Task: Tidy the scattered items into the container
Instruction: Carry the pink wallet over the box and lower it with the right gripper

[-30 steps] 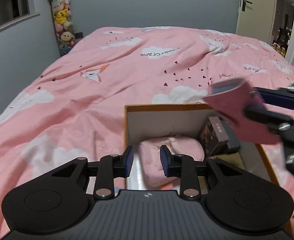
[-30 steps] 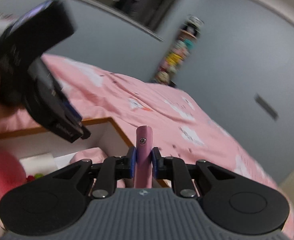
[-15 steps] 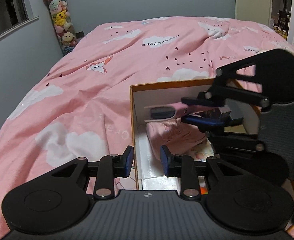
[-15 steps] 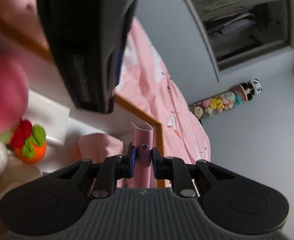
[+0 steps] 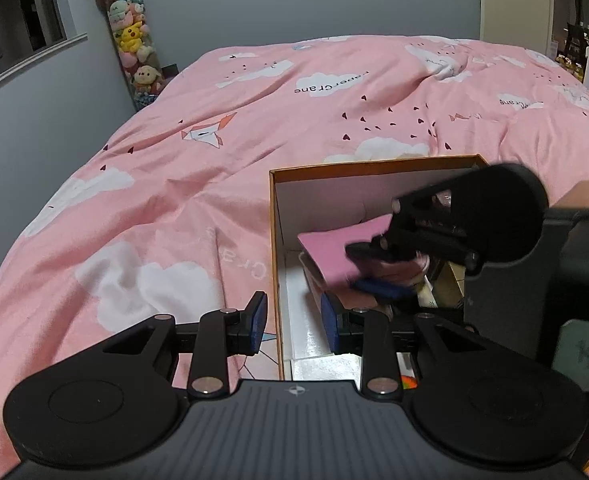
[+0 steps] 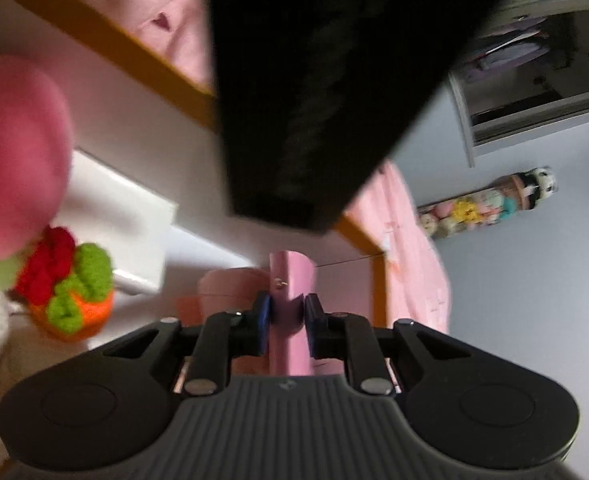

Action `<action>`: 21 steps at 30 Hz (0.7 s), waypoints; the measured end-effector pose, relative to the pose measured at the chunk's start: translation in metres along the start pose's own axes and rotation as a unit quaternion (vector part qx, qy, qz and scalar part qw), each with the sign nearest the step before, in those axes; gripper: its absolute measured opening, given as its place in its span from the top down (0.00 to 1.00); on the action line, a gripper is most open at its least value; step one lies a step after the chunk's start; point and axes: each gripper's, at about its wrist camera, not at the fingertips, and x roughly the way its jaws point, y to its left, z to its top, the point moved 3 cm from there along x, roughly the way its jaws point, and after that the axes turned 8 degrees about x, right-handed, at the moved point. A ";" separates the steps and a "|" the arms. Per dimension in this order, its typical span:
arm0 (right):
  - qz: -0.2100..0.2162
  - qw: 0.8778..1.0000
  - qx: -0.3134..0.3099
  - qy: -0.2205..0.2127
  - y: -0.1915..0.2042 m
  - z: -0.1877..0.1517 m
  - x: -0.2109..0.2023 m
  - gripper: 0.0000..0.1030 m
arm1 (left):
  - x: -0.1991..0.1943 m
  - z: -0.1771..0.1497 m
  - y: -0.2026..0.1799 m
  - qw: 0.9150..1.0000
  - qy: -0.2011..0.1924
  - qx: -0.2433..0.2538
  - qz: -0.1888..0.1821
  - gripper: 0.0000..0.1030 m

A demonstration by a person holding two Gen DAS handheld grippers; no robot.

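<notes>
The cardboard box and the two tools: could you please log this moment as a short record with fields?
container: orange-edged cardboard box on the pink bedspread
right tool: shut on a flat pink case, held inside the box
left tool: open, empty, astride the box's left wall
already in box: crocheted red, green and orange toy, pink plush, white carton
pink case status: not yet released
background: tube of plush toys by the wall

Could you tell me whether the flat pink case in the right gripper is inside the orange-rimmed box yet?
Inside, still gripped: the flat pink case sits below the orange-rimmed box rim, right gripper shut on it.
</notes>
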 end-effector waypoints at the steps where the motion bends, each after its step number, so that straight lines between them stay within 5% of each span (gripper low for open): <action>1: 0.004 1.000 0.001 0.001 0.001 -0.001 0.000 0.68 | 0.000 0.000 0.000 1.000 0.000 0.000 -0.001 0.67; 6: 0.000 1.000 0.014 0.009 -0.002 -0.003 -0.012 0.63 | 0.001 -0.002 0.002 1.000 0.003 -0.007 -0.002 0.67; 13: 0.057 0.987 0.146 0.027 -0.029 -0.008 -0.034 0.59 | 0.001 -0.002 0.003 1.000 0.001 -0.013 -0.008 0.67; 16: 0.056 0.986 0.150 0.036 -0.031 -0.009 -0.033 0.67 | 0.002 -0.002 0.001 1.000 0.002 -0.010 -0.008 0.67; 21: 0.078 0.985 0.147 0.039 -0.028 -0.003 -0.025 0.65 | 0.002 -0.003 0.000 1.000 0.002 -0.010 -0.007 0.67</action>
